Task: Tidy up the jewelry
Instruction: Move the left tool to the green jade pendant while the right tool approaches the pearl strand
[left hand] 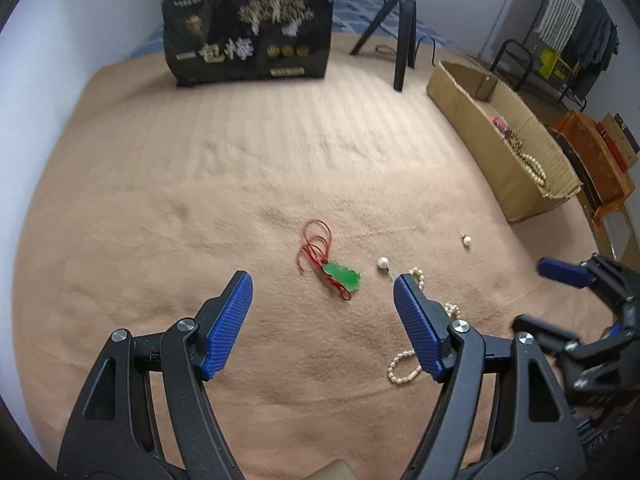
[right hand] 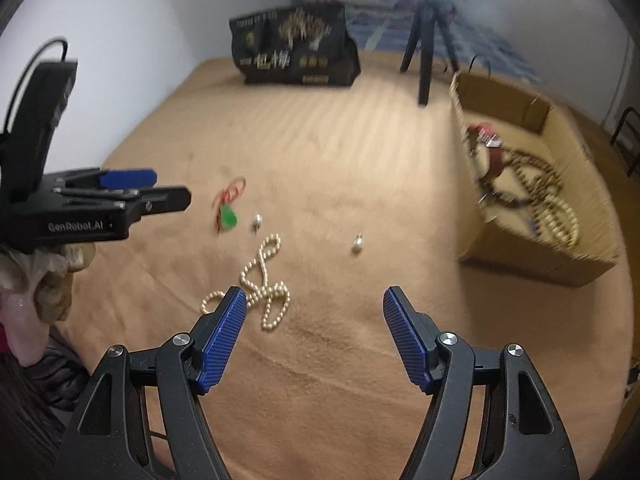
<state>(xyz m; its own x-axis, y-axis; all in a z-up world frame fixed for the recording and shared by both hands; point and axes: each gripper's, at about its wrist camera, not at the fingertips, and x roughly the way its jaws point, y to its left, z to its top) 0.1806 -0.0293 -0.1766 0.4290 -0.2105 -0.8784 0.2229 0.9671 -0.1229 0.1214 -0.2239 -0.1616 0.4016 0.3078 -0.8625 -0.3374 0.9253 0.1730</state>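
Hovering above a tan blanket [left hand: 240, 168], the left gripper [left hand: 322, 300] is holding its blue-padded jaws wide apart with nothing between them. Just ahead of its tips, in line with the gap and a little toward its right finger, a green jade pendant [left hand: 343, 276] is lying flat on a red cord [left hand: 316, 246]; the pendant's long axis is running diagonally, from far-left to near-right, and the cord is looping away from its far end. Just beyond the tip of the right finger a pearl earring [left hand: 383, 262] is resting, its pin pointing back toward that finger. A second pearl earring [left hand: 466, 241] is sitting farther out to the right. A pearl necklace [left hand: 404, 366] is trailing behind and beside the right finger, partly hidden by it.

The right gripper [right hand: 314, 308] is likewise spread wide and carrying nothing. In its view the necklace [right hand: 264, 280] is lying in loose coils just ahead of its left finger, one end touching or passing behind that fingertip, its longest strand stretching away toward the pendant [right hand: 228, 216]. The second earring [right hand: 357, 242] is lying well ahead of the gap. Off to its right and ahead, an open cardboard box [right hand: 532, 264] is holding a wooden bead string [right hand: 556, 216] and a red strap [right hand: 496, 160]. Beyond both tools a black printed bag [left hand: 248, 32] and a black tripod [left hand: 402, 24] are standing on the blanket.
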